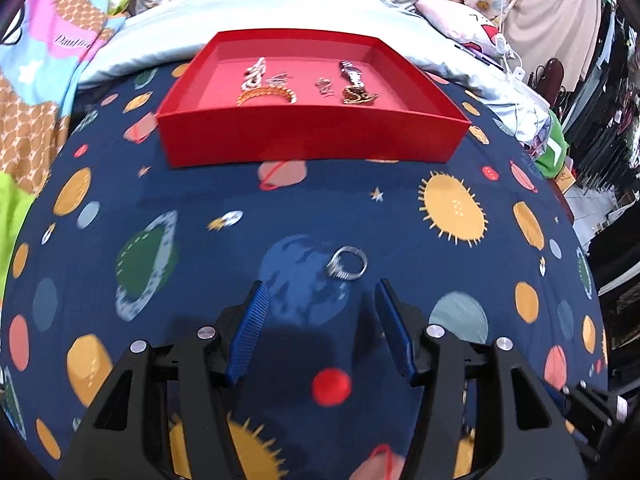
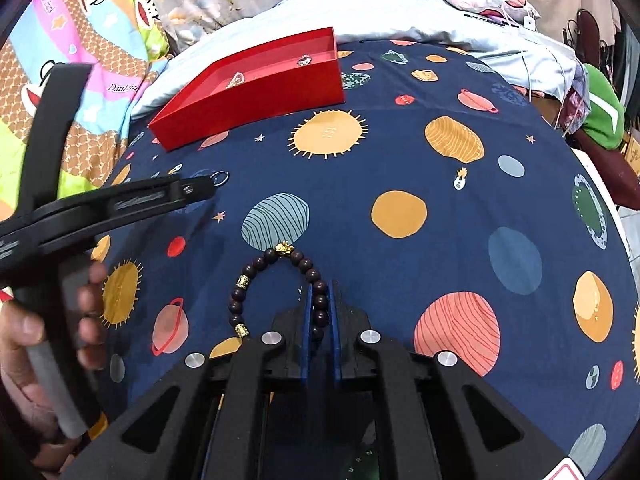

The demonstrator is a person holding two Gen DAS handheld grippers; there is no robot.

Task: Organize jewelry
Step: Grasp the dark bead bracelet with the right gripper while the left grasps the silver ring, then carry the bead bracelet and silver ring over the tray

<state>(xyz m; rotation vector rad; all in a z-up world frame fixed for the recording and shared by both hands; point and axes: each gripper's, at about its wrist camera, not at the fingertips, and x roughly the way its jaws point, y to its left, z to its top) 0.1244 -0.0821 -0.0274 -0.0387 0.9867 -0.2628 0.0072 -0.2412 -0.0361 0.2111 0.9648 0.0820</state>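
A red tray [image 1: 312,142] lies at the far side of the space-print bedsheet and holds several pieces: a pearl string [image 1: 256,72], a gold bracelet [image 1: 266,94], a watch [image 1: 352,74]. A silver ring [image 1: 347,269] lies on the sheet just ahead of my open left gripper [image 1: 320,292], a little right of its midline. My right gripper [image 2: 320,292] is shut on a dark beaded bracelet [image 2: 256,280] with gold charms, which rests on the sheet. The right wrist view also shows the red tray [image 2: 256,100], the ring [image 2: 219,178] and the left gripper [image 2: 208,184] next to it.
A pale blue quilt [image 1: 248,12] and a pillow [image 1: 464,20] lie behind the tray. A colourful cartoon blanket [image 2: 80,52] is at the left. A green item [image 2: 604,116] sits at the bed's right edge. The person's hand [image 2: 24,340] holds the left gripper's handle.
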